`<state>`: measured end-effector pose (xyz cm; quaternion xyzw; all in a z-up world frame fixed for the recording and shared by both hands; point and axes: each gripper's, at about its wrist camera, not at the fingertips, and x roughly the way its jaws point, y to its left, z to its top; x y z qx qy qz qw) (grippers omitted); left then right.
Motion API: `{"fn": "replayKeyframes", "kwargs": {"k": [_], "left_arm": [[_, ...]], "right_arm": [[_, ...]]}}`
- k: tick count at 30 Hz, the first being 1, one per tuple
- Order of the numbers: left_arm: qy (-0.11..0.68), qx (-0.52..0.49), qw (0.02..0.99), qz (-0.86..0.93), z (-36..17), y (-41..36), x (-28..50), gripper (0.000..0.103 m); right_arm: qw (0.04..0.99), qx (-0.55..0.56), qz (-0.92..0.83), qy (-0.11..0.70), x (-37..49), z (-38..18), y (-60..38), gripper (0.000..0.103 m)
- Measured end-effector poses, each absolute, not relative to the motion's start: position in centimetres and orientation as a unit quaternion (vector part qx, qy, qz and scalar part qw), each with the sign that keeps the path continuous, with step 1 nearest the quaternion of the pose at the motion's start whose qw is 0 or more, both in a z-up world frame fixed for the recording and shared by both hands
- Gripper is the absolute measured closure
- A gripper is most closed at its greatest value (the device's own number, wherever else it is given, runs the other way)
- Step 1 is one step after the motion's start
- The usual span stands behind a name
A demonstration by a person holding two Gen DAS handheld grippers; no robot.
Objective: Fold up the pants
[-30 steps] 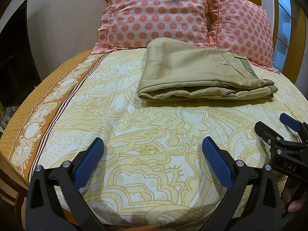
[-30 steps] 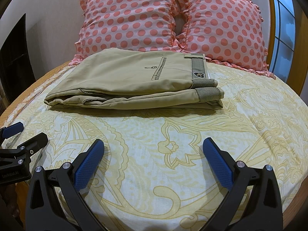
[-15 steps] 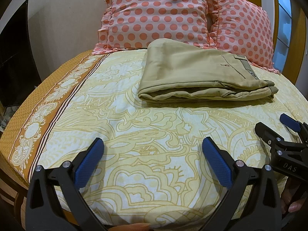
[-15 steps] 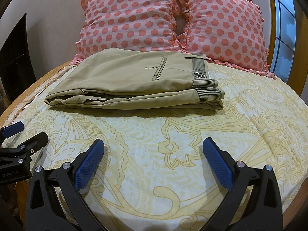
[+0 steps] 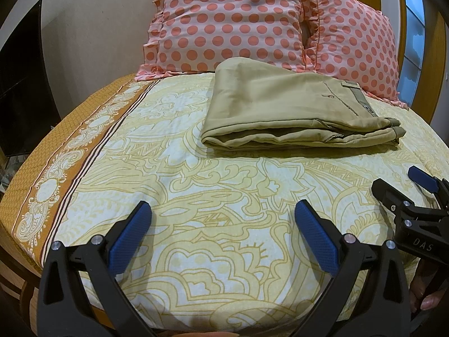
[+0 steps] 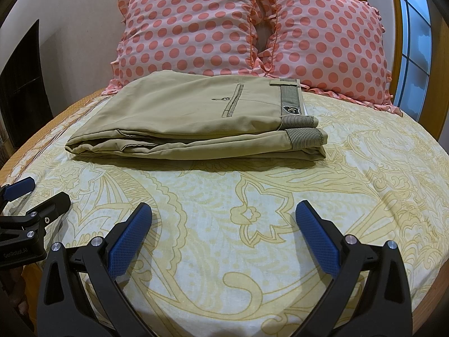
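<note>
Khaki pants (image 5: 283, 109) lie folded into a flat stack on the bed, in front of the pillows, waistband to the right; they also show in the right wrist view (image 6: 196, 118). My left gripper (image 5: 223, 210) is open and empty, low over the near part of the bed, well short of the pants. My right gripper (image 6: 223, 210) is open and empty, also near the bed's front edge. Each gripper shows at the side of the other's view: the right one (image 5: 401, 185), the left one (image 6: 36, 193).
The bed (image 5: 196, 196) has a yellow patterned sheet with an orange border (image 5: 56, 151) on the left. Two pink polka-dot pillows (image 6: 190, 28) (image 6: 328, 45) stand behind the pants. A dark screen (image 5: 19, 84) is at left, a window (image 6: 415, 45) at right.
Both grippers have stayed open and nearly still. The pants have not moved.
</note>
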<state>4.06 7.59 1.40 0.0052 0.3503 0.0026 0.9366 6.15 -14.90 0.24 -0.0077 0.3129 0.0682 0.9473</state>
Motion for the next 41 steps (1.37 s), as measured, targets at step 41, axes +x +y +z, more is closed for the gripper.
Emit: {"fn": "replayKeyframes", "kwargs": {"k": [41], "left_arm": [[0.353,0.005,0.936,0.004,1.11,7.15,4.06,0.002]], "right_arm": [[0.948,-0.008,0.068,0.312,6.15,0.21,-14.87,0.001]]}}
